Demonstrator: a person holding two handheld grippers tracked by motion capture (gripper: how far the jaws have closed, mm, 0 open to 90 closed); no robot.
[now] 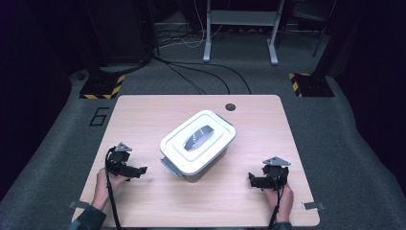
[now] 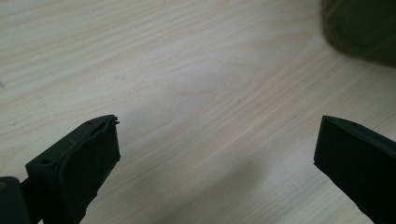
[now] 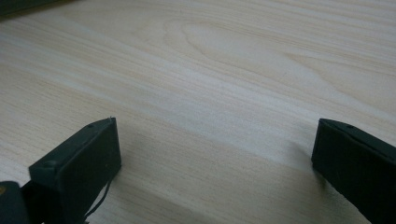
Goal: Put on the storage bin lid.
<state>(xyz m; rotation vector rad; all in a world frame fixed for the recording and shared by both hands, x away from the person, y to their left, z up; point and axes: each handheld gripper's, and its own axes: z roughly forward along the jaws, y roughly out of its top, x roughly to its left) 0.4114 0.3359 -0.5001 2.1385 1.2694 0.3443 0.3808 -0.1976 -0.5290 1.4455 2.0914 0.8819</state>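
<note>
White lidded box [image 1: 197,146] – rounded corners, grey handle – sits mid-table [image 1: 143,115] on pale woodgrain, angled. Left gripper [image 1: 140,171] and right gripper [image 1: 252,180] flank it, both well apart from it – jaws spread wide, nothing held.

In the left gripper view a dark blurred shape [image 2: 362,28] is cut off at the top right corner; the box's [image 1: 197,146] contents stay hidden under its lid [image 1: 198,135]; both forearms leave the high view's bottom edge.
</note>
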